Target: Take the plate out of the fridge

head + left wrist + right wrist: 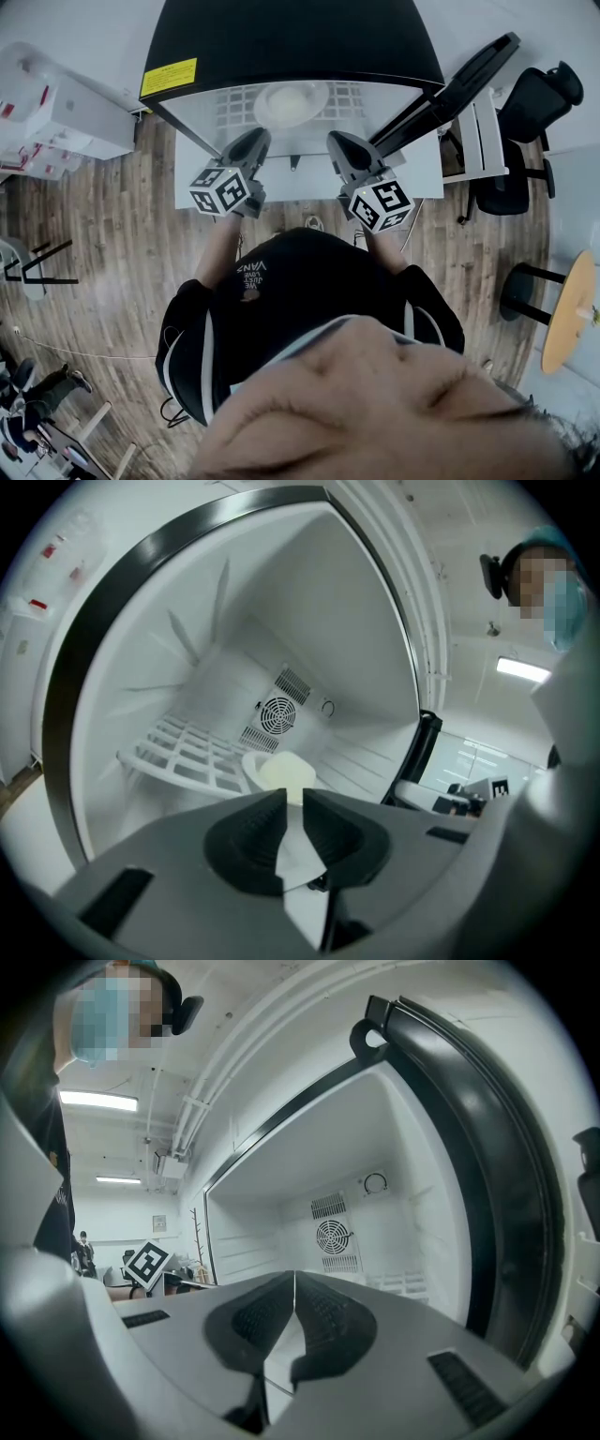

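Seen across a wood-plank floor [103, 234]: black office chair [530, 103] at right, round wooden table [570, 314] nearby, white storage boxes [66, 112] at left.

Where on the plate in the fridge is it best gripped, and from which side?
Probably the near rim, approached level from the open door side: the plate lies flat on the wire rack with that edge facing the left gripper, whose jaws stand slightly apart. A pale item fills its middle.

Black shirt [281, 281] reads "VANS" — yellow label [169, 77] illegible.
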### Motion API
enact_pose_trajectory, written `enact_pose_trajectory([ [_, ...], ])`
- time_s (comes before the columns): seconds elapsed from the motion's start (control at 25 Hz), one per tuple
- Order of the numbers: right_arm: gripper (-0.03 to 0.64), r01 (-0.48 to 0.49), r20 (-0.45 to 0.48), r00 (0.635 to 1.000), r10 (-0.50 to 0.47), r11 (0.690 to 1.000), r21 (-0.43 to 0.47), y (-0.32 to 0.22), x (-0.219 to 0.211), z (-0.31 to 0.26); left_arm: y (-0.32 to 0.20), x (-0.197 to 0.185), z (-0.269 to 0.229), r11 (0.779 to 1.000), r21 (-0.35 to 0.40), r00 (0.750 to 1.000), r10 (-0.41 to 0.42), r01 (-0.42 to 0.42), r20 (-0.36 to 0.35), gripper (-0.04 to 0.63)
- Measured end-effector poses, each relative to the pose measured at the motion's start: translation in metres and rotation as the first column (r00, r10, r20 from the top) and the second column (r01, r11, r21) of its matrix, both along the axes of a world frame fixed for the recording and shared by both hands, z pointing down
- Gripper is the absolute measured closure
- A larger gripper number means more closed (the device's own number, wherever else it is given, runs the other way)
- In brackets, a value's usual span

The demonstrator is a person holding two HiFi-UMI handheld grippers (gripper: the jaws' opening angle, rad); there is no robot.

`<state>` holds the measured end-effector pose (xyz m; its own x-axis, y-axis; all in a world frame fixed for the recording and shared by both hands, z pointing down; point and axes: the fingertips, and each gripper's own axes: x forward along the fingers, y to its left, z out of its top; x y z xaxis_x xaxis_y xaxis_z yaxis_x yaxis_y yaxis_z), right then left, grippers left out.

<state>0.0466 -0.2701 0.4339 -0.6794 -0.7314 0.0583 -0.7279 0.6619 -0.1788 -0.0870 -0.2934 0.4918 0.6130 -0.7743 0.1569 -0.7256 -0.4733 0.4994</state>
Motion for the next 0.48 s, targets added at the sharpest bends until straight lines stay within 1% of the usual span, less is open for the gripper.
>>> enact_pose_trajectory([
  [0.24,0.604,0.000,0.001,1.000,0.000,1.000,-0.001,0.0007,0.0016,0.0011,-0.0001,-0.0002,0.0063,0.999,-0.043,0.998,-0.007,0.004,-0.061,0.561],
  [0.36,0.604,-0.001,0.001,1.000,0.001,1.000,-0.003,0.0010,0.0024,0.0021,-0.0012,0.0008,0.0082,0.998,-0.061,0.995,-0.003,-0.003,-0.095,0.526],
  [0.48,0.604,-0.004,0.001,1.000,0.004,1.000,-0.002,0.0017,0.0033,0.0017,-0.0019,0.0023,0.0081,0.997,-0.074,0.992,0.001,-0.010,-0.126,0.505],
])
